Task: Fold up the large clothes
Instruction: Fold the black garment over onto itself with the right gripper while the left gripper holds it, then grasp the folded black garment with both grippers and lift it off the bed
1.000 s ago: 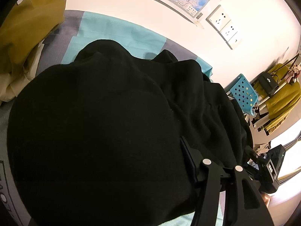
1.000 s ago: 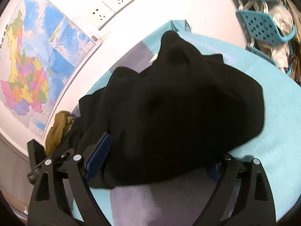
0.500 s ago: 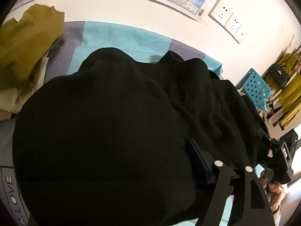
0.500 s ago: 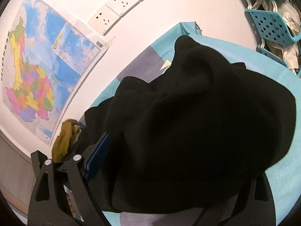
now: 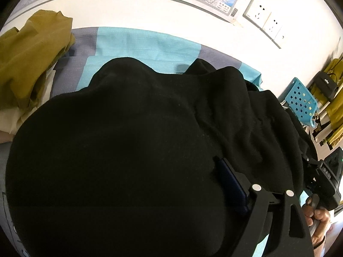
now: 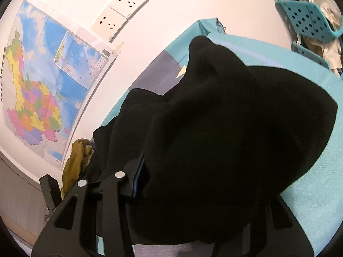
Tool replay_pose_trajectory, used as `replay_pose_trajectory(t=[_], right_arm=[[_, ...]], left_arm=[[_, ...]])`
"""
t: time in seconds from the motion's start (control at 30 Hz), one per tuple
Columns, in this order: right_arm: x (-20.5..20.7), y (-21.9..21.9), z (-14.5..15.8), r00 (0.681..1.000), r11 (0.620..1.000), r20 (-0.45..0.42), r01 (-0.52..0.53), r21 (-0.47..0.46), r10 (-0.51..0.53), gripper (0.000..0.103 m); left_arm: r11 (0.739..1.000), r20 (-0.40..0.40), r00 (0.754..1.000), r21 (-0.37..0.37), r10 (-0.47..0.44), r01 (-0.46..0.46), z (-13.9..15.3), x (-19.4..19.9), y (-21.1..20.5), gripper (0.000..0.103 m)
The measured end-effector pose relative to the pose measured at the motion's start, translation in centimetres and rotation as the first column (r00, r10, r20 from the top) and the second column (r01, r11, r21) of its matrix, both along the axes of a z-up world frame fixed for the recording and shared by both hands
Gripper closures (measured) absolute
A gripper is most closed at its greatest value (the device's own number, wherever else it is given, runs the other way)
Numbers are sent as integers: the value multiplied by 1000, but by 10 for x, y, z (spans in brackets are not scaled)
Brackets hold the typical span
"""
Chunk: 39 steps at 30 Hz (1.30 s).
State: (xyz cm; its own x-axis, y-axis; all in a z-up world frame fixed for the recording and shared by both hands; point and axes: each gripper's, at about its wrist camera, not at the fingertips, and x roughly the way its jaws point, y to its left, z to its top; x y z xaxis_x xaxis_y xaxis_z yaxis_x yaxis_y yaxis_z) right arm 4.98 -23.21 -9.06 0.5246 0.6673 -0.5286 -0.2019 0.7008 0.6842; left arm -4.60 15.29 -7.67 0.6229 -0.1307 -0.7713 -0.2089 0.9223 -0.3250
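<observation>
Two sets of fingers sit at your bulky black fleece garment, bunched on the teal-and-grey bed sheet: folding looks early. Left fingers opening wide, fleece between them; right fingers closing on fleece. Beyond: olive cloth pile.

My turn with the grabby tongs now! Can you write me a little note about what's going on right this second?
Left tongs: opening, black garment bunched between them.
Right tongs: closing on the garment's near edge.
The garment sits heaped on the teal and grey bedsheet, by the wall. An olive cloth lies beside it.
Done: garment gathered, no neat fold yet.
Left: probably spread it flat, then fold.
</observation>
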Motion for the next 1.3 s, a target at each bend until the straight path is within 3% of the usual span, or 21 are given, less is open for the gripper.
replay_pose_trajectory(t=[0.07, 0.17, 0.23, 0.3, 0.37, 0.47, 0.63, 0.73, 0.8, 0.87, 0.9, 0.97, 1.07, 1.17, 1.23, 1.3], right_arm=[[1, 5, 2, 1000, 1000, 11, -10, -4, 10, 45], [3, 14, 5, 1000, 1000, 22, -8, -20, 9, 36], [5, 20, 6, 1000, 999, 25, 0, -50, 1, 36], [6, 22, 6, 1000, 998, 27, 2, -62, -1, 42], [8, 17, 3, 1000, 999, 14, 1, -38, -1, 59], [9, 11, 0, 1000, 1000, 3, -6, -4, 6, 61], [15, 13, 2, 1000, 999, -11, -24, 37, 24, 50], [17, 16, 3, 1000, 999, -15, -22, 37, 22, 49], [17, 18, 4, 1000, 999, -13, -17, 29, 18, 54], [15, 16, 7, 1000, 999, -3, -20, 38, 20, 67], [13, 15, 8, 1000, 999, 6, -27, 41, 27, 68], [11, 13, 10, 999, 998, 1, -40, 57, 40, 68], [17, 12, 0, 998, 995, -47, -47, 88, 52, 54], [20, 15, 3, 998, 993, -34, -56, 103, 60, 44], [23, 23, 5, 998, 994, -26, -63, 85, 65, 44], [25, 29, 5, 997, 996, -16, -71, 60, 72, 62]], left_arm=[[1000, 0, 1000, 8, -1, 1, 0, 1, -1, 20], [1000, -2, 1000, 10, 2, -2, 0, 2, 0, 21], [1000, 2, 1000, 10, 7, -7, -1, 2, 0, 21], [1000, 5, 1000, 14, 7, -7, -1, 2, -1, 22], [1000, 9, 1000, 13, 0, 0, 0, 2, -1, 26], [1000, 20, 1000, 26, -6, 6, 1, 2, -4, 31], [1000, 20, 1000, 31, -6, 6, 1, 6, -4, 32], [999, 17, 1000, 33, -4, 3, 2, 6, -5, 37], [999, 20, 1000, 44, -7, 6, 5, 7, -7, 44], [998, 22, 1000, 56, -14, 12, 9, 6, -8, 51], [998, 29, 999, 61, -17, 16, 12, 6, -9, 54], [998, 29, 999, 60, -23, 21, 12, 5, -8, 54], [999, 18, 1000, 37, -19, 19, 9, 8, -4, 45], [999, 4, 1000, 11, -30, 30, 4, 13, -1, 33], [1000, 3, 1000, -6, -25, 25, 2, 15, 1, 32], [1000, 8, 1000, 11, -28, 28, 3, 15, 0, 40]])
